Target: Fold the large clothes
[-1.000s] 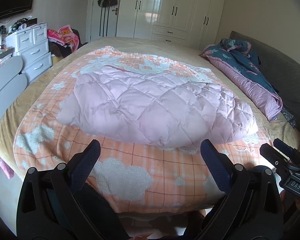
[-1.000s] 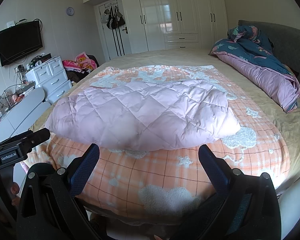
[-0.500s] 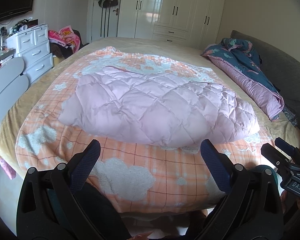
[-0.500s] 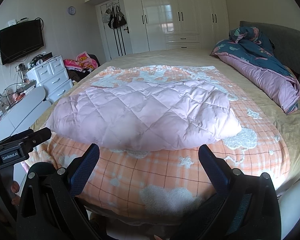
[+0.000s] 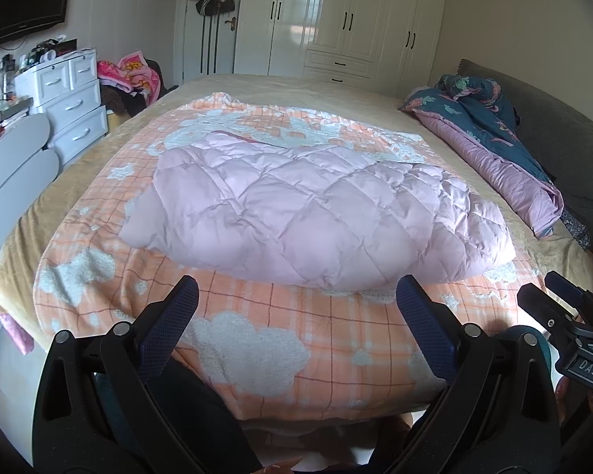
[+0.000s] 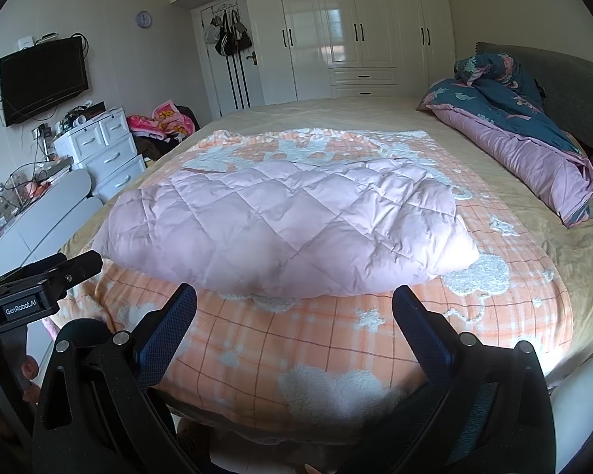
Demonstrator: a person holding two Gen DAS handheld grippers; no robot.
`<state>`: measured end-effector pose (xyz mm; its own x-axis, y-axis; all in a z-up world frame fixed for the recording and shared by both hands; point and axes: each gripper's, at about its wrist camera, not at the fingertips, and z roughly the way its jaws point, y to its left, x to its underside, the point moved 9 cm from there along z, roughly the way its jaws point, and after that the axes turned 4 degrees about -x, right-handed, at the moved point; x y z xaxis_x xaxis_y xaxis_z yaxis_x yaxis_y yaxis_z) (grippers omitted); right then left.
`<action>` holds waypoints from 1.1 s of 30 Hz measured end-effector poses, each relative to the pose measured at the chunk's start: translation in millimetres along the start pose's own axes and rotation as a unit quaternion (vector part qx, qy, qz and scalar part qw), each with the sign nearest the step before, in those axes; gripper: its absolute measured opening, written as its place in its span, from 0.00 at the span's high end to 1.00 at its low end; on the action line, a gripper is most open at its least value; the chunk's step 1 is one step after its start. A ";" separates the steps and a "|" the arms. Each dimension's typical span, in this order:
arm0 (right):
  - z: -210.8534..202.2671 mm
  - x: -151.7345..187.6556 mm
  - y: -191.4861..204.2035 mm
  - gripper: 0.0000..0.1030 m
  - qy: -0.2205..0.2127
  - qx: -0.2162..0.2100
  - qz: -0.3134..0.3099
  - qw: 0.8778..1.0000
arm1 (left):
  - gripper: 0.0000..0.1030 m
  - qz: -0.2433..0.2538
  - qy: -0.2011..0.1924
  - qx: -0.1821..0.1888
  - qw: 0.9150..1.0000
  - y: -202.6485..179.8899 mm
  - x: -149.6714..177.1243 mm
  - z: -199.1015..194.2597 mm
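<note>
A pale pink quilted puffer garment (image 5: 316, 213) lies folded in a thick pad on an orange checked blanket (image 5: 288, 328) with white cloud shapes, in the middle of the bed. The same garment (image 6: 288, 233) fills the centre of the right wrist view. My left gripper (image 5: 296, 300) hangs open over the blanket's near edge, short of the garment, nothing between its blue pads. My right gripper (image 6: 294, 304) is open too, held back from the garment's front edge and empty. Each gripper shows at the side of the other's view.
A rolled dark blue and pink duvet (image 5: 490, 138) lies along the right side by the grey headboard (image 5: 565, 126). White drawers (image 5: 75, 98) and a heap of clothes (image 5: 134, 79) stand at the left. White wardrobes (image 6: 355, 31) line the far wall. A wall television (image 6: 43, 79) hangs at left.
Both grippers have drawn back and risen slightly, so the bed and garment sit a little farther off. The garment has not moved, and both grippers remain open.
</note>
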<state>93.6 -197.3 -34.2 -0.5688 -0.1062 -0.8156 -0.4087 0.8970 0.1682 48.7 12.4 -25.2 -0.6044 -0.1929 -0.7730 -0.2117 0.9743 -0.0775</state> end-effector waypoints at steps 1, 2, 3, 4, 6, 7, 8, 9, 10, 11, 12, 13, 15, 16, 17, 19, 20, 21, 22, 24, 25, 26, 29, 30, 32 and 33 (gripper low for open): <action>-0.4 0.1 -0.1 0.04 -0.001 0.000 0.000 1.000 | 0.09 0.000 0.000 0.000 1.000 0.3 0.1 -0.1; -0.3 0.2 -0.1 0.04 -0.001 0.000 0.000 1.000 | 0.09 0.000 0.000 -0.001 1.000 0.7 0.0 -0.4; -0.1 -0.2 -0.2 0.04 -0.001 0.001 0.000 1.000 | 0.09 0.000 -0.001 -0.001 1.000 0.2 0.0 -0.2; -0.4 0.2 -0.3 0.04 -0.001 0.000 0.000 1.000 | 0.09 0.000 0.000 -0.001 1.000 0.1 0.2 0.0; -0.1 -0.1 -0.3 0.04 -0.001 0.001 0.000 1.000 | 0.09 0.000 0.000 -0.001 1.000 0.3 0.3 -0.2; -0.4 0.3 -0.5 0.04 -0.001 0.000 0.000 1.000 | 0.09 0.000 0.000 -0.002 1.000 0.6 0.4 -0.4; -0.3 0.1 -0.5 0.04 -0.001 0.000 0.000 1.000 | 0.09 0.000 -0.001 -0.002 1.000 0.3 0.2 -0.4; -0.4 0.4 -0.5 0.04 -0.001 0.000 -0.001 1.000 | 0.09 0.000 -0.001 -0.002 1.000 0.5 0.2 -0.4; -0.4 0.4 -0.5 0.04 -0.001 0.000 -0.001 1.000 | 0.09 0.000 0.000 -0.002 1.000 0.4 0.5 -0.2; -0.4 0.2 -0.5 0.04 -0.001 0.000 -0.001 1.000 | 0.09 -0.001 0.000 -0.002 1.000 1.2 0.2 -0.7; -0.4 0.4 -0.4 0.04 -0.001 0.000 -0.001 1.000 | 0.09 0.000 0.000 -0.001 1.000 0.7 0.5 -0.5; -0.5 0.4 -0.5 0.04 -0.001 0.001 -0.001 1.000 | 0.09 0.000 0.000 -0.003 1.000 0.8 0.6 -0.5; -0.6 0.0 -0.6 0.04 -0.001 0.000 0.000 1.000 | 0.09 0.000 -0.001 -0.003 1.000 1.5 0.5 -1.1; -0.5 0.2 -0.4 0.04 -0.001 0.000 -0.001 1.000 | 0.09 0.000 -0.001 -0.004 1.000 1.6 0.6 -1.1; -0.6 0.4 -0.1 0.04 -0.002 0.001 -0.002 1.000 | 0.09 0.000 -0.001 -0.004 1.000 1.9 0.5 -1.6; -0.2 0.0 -0.4 0.04 -0.001 0.002 -0.001 1.000 | 0.09 0.000 -0.001 -0.004 1.000 2.3 0.7 -2.2; -0.4 0.2 -0.1 0.04 -0.001 0.002 -0.002 1.000 | 0.09 -0.001 -0.001 -0.004 1.000 2.2 0.6 -2.2; -0.1 -0.1 -0.2 0.04 -0.001 0.003 -0.003 1.000 | 0.09 0.001 -0.001 -0.004 1.000 2.2 0.7 -2.0; -0.3 0.3 0.0 0.04 -0.001 0.002 -0.002 1.000 | 0.09 0.001 -0.001 -0.005 1.000 2.3 0.9 -1.9; 0.0 0.3 -0.2 0.04 0.000 0.003 -0.003 1.000 | 0.09 -0.001 -0.001 -0.004 1.000 3.0 1.0 -2.1; 0.1 0.3 -0.7 0.04 -0.001 0.004 -0.002 1.000 | 0.09 -0.001 0.000 -0.004 1.000 2.6 1.2 -2.0; 0.4 0.1 -1.5 0.04 0.000 0.004 -0.003 1.000 | 0.09 -0.002 0.001 -0.004 1.000 3.2 1.7 -1.7; 1.9 0.1 -3.8 0.04 0.001 0.008 -0.002 1.000 | 0.09 -0.002 0.003 -0.005 1.000 4.5 3.2 0.0; 2.2 0.2 -4.8 0.04 0.001 0.009 -0.002 1.000 | 0.09 0.000 0.005 -0.006 1.000 5.3 3.6 0.5; 1.9 0.4 -7.7 0.04 0.003 0.012 -0.003 1.000 | 0.09 0.002 0.009 -0.012 1.000 6.4 5.0 3.0; 1.2 0.3 -8.7 0.04 0.003 0.012 -0.003 1.000 | 0.09 0.002 0.013 -0.014 1.000 6.4 6.2 5.0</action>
<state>97.8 -204.6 -36.6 -0.5704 -0.1136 -0.8135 -0.3946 0.9065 0.1501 47.4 18.0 -33.6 -0.6255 -0.1928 -0.7560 -0.2308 0.9713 -0.0567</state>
